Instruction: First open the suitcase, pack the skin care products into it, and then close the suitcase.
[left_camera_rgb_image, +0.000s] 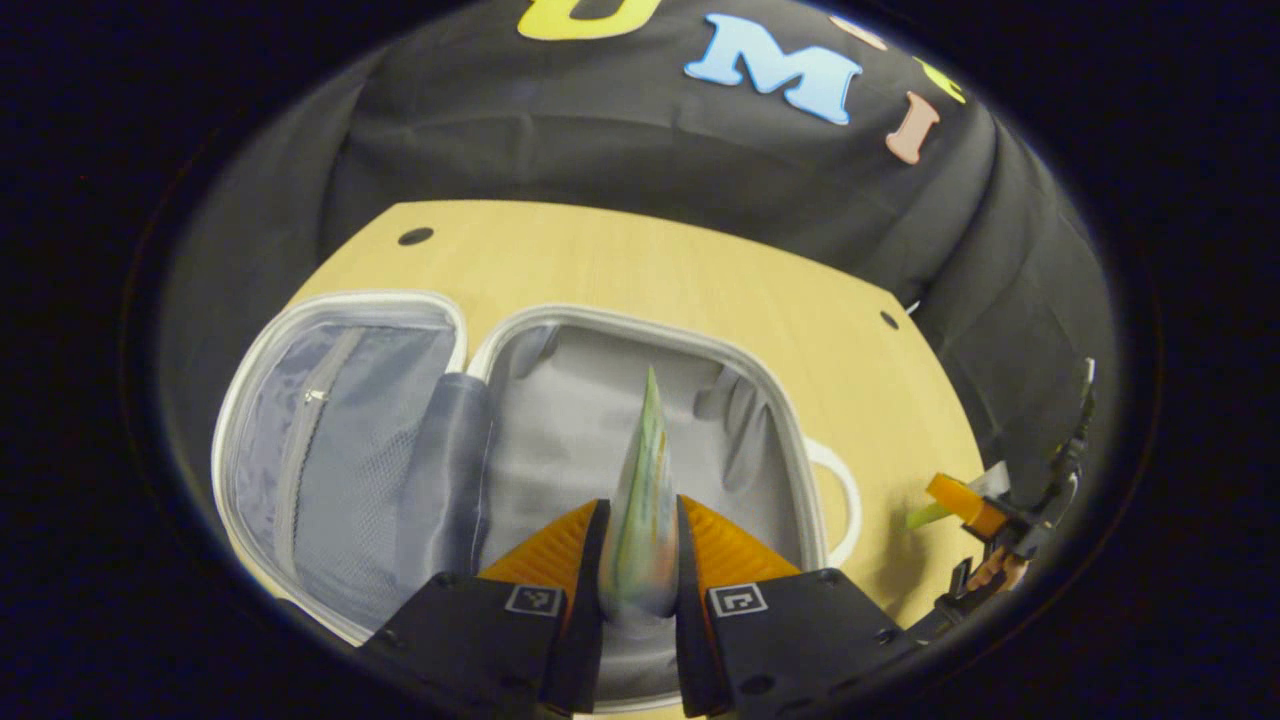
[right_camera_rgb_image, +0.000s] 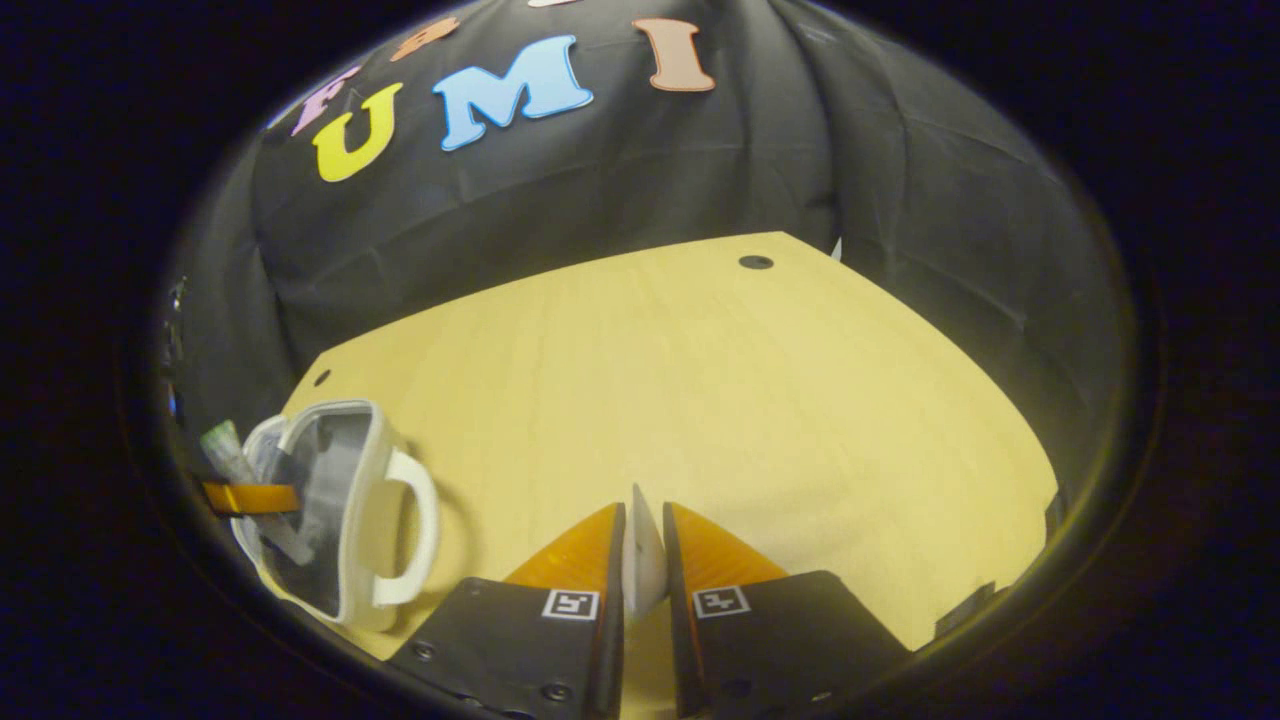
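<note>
The white suitcase (left_camera_rgb_image: 640, 335) lies open on the wooden table (left_camera_rgb_image: 700, 270), grey lining showing in both halves. My left gripper (left_camera_rgb_image: 640, 525) is shut on a green patterned tube (left_camera_rgb_image: 645, 480), held over the suitcase's right half. My right gripper (right_camera_rgb_image: 642, 540) is shut on a thin white tube (right_camera_rgb_image: 643, 555) above the bare tabletop (right_camera_rgb_image: 700, 380), to the right of the suitcase (right_camera_rgb_image: 370, 500). In the left gripper view the right gripper (left_camera_rgb_image: 985, 515) shows far off at the right with its tube. In the right gripper view the left gripper (right_camera_rgb_image: 250, 497) holds the green tube (right_camera_rgb_image: 225, 445) over the case.
The suitcase lid half (left_camera_rgb_image: 340, 440) has a zipped mesh pocket. A white handle (left_camera_rgb_image: 845, 490) sticks out on the case's right side. Small dark holes (left_camera_rgb_image: 415, 236) mark the table's far corners. Black cloth hangs behind the table.
</note>
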